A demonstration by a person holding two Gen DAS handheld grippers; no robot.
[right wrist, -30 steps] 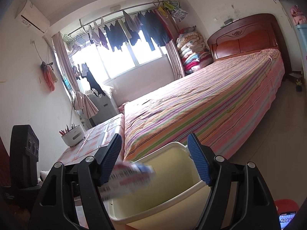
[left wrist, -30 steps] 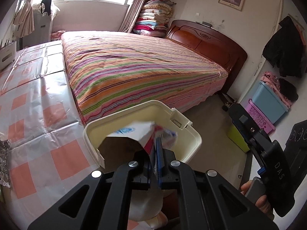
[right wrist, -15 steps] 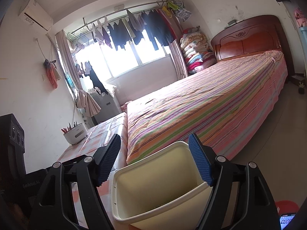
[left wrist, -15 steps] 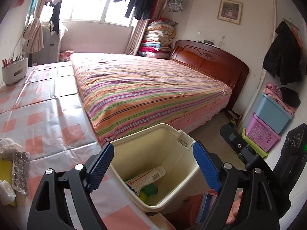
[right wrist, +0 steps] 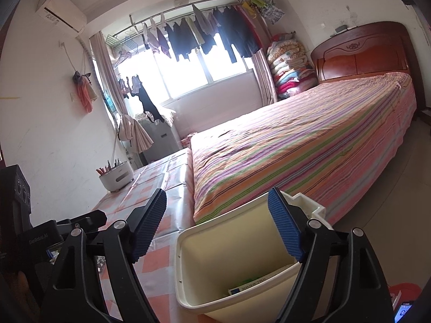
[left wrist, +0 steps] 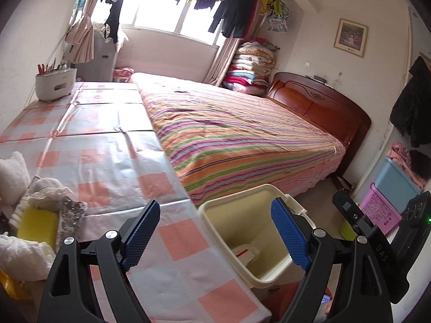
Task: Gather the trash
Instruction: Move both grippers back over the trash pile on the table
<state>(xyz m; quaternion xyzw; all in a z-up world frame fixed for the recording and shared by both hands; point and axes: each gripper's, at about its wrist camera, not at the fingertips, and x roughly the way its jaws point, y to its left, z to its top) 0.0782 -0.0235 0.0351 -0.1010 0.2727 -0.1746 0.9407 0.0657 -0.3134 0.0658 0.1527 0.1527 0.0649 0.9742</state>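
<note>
A cream plastic trash bin stands on the floor by the table's right edge; it also shows in the right wrist view. A white and red box lies inside it, seen also from the right wrist. My left gripper is open and empty, over the table edge and the bin. My right gripper is open and empty just above the bin. Trash lies at the table's left: crumpled foil, a yellow sponge and white tissues.
The table has a pink and white checked cloth, with a white utensil holder at its far end. A striped bed adjoins the table. Blue and purple storage baskets stand at the right wall.
My left gripper opened and dropped the box into the bin, then rose and swung left toward the table. The right gripper stayed open above the bin.
</note>
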